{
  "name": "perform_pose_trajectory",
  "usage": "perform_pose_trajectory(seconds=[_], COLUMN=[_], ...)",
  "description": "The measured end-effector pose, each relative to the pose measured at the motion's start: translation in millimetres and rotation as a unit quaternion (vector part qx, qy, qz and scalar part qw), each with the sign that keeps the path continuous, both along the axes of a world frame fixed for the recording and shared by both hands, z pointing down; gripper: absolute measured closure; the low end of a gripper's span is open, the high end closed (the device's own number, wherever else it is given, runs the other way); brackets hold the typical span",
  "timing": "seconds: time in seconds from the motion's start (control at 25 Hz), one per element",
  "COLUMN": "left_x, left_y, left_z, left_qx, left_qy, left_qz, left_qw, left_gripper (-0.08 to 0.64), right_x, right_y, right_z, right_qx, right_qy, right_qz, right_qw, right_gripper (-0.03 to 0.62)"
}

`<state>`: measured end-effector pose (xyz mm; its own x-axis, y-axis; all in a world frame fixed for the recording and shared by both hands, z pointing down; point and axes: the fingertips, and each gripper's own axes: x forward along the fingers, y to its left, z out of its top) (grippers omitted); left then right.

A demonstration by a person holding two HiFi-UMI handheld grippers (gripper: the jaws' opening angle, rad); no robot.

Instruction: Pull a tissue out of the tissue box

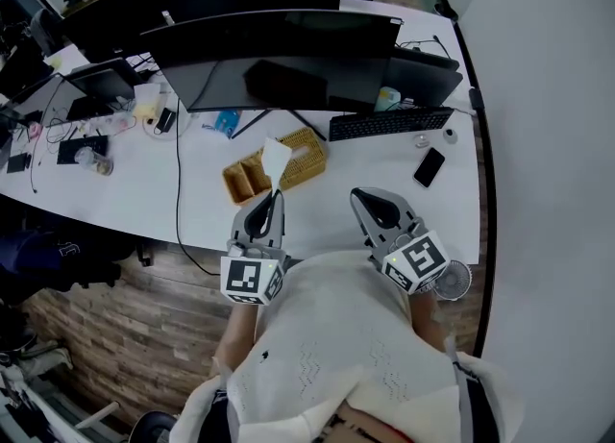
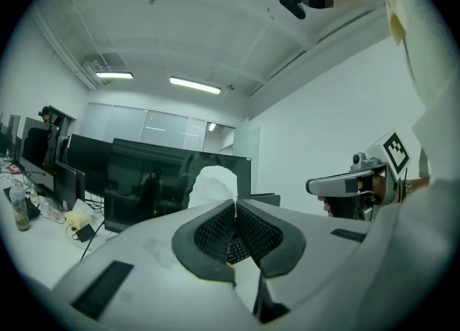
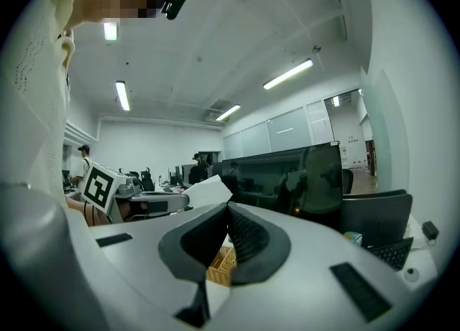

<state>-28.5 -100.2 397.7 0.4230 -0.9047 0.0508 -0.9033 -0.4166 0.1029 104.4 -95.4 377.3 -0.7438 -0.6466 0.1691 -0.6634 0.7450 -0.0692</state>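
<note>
A woven wicker tissue box [image 1: 300, 159] lies on the white desk [image 1: 192, 206], joined to an open wicker tray [image 1: 245, 178]. My left gripper [image 1: 277, 193] is held just in front of the box, shut on a white tissue [image 1: 276, 157] that stands up from its tips. In the left gripper view the tissue [image 2: 212, 183] rises beyond the closed jaws of the left gripper [image 2: 235, 204]. My right gripper [image 1: 357, 193] hovers to the right of the box, shut with nothing in it. The right gripper view shows that gripper [image 3: 228, 207], the tissue [image 3: 208, 192] and the box [image 3: 219, 265].
Dark monitors [image 1: 279, 57] stand behind the box, with a black keyboard [image 1: 389, 124] and a phone [image 1: 429, 167] at the right. Cables, a bottle and clutter [image 1: 96, 138] sit at the desk's left. A small fan [image 1: 452, 281] stands by the person's right side.
</note>
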Motion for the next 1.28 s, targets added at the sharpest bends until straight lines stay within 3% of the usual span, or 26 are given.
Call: perform_pose_trajectory(seconds=[0.24, 0.68, 1.28], left_x=[-3.9, -4.7, -4.5], left_y=[0.2, 4.3, 6.3], left_z=[-19.1, -31.4, -32.4], left_qx=[0.026, 0.045, 0.046], left_qy=[-0.008, 0.001, 0.004], left_qz=[0.000, 0.007, 0.006], left_qw=[0.9996, 0.9990, 0.9989], left_gripper=[0.545, 0.545, 0.545], right_x=[1.2, -8.5, -8.9], right_y=[-7.3, -3.1, -1.1], right_z=[-19.8, -18.5, -9.9], right_qx=[0.023, 0.016, 0.009], right_qy=[-0.011, -0.024, -0.019], right_qz=[0.005, -0.001, -0.002], right_qw=[1.000, 1.000, 1.000], right_gripper=[0.591, 0.591, 0.592])
